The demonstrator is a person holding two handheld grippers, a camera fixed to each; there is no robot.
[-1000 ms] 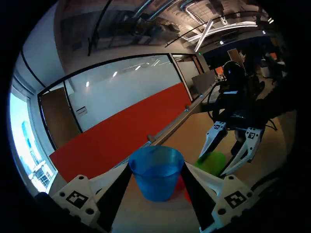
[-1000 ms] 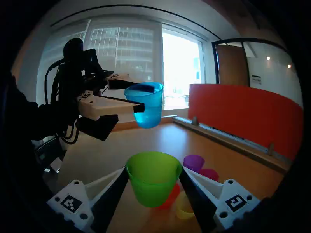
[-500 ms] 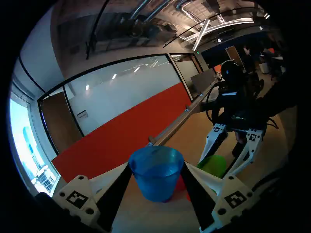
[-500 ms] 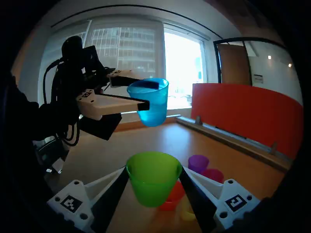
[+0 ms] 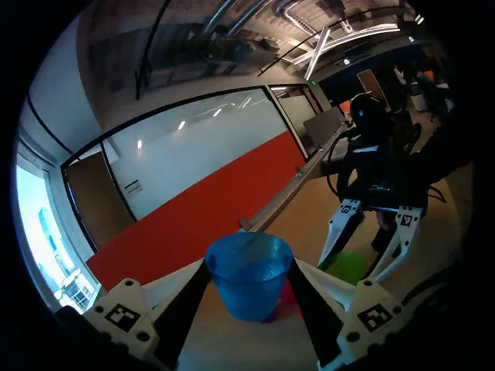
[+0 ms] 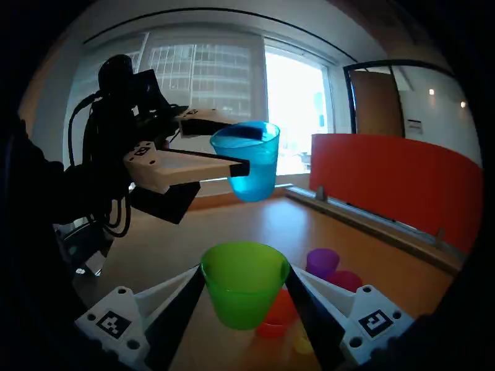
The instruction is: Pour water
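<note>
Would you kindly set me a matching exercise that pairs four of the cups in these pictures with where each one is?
Things:
1. blue cup
2. green cup
3. purple cup
4. orange cup

Places:
a. gripped in the right claw
b. on the table, beside a pink cup
c. held up off the table in the left claw
d. low on the table, partly hidden behind the green cup

Pairs: 1-c, 2-a, 3-b, 4-d
</note>
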